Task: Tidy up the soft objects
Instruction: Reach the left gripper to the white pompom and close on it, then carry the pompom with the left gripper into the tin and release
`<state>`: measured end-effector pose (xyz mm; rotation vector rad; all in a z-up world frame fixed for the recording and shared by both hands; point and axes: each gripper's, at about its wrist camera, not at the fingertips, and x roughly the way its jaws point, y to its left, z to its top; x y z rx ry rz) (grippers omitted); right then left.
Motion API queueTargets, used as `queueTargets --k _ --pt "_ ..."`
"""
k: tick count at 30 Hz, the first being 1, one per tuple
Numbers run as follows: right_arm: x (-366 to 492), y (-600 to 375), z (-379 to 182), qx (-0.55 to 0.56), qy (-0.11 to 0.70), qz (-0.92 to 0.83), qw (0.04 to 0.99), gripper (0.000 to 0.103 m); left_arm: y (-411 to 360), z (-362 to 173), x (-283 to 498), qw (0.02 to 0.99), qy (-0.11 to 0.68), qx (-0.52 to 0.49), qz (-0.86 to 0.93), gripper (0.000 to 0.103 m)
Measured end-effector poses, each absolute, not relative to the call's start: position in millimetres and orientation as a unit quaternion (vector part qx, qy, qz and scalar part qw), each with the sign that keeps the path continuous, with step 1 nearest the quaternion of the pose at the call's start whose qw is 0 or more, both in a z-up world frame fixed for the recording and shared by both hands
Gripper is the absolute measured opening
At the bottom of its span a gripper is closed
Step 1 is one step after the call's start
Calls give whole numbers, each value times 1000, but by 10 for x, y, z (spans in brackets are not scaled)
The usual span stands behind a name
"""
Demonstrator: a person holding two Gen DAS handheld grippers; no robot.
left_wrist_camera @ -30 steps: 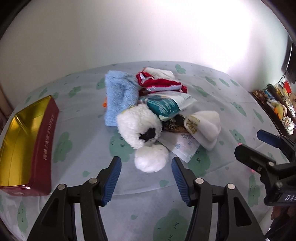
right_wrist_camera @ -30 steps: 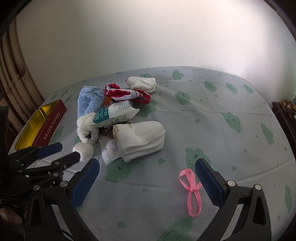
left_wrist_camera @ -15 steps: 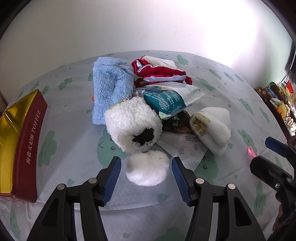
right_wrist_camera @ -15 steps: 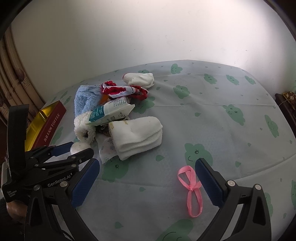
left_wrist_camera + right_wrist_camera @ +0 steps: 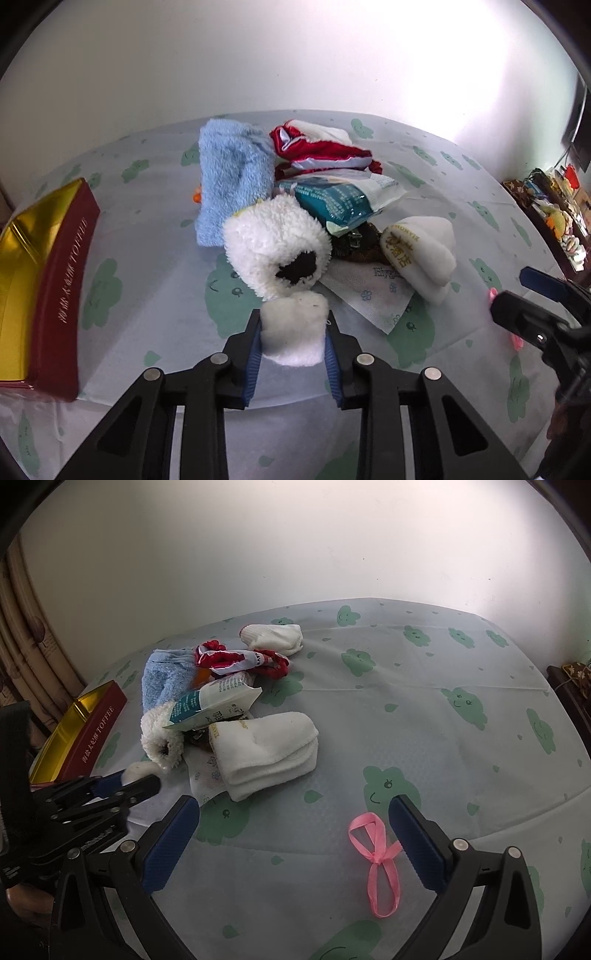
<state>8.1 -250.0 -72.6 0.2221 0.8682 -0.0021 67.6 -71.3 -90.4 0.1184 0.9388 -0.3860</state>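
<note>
- At the near edge of the heap, the left gripper [image 5: 293,341] has its fingers clenched on the white pom-pom [image 5: 293,332]; the right gripper [image 5: 295,843] hangs released near the pink ribbon [image 5: 376,860]
- Risk, I'd judge: the pom-pom may be attached to the fleecy hat [image 5: 275,247], so lifting could drag the heap

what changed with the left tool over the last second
The left tool moved forward to the pile and shut on the white pompom, which earlier lay free between open fingers. The right tool stays open near the pink ribbon; the pile is unchanged.
</note>
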Motion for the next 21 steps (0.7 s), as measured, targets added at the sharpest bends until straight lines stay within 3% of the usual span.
queueTargets --k 21 --pt "618 -2335 -812 59 463 34 884 96 74 -353 701 907 407 53 -90 30"
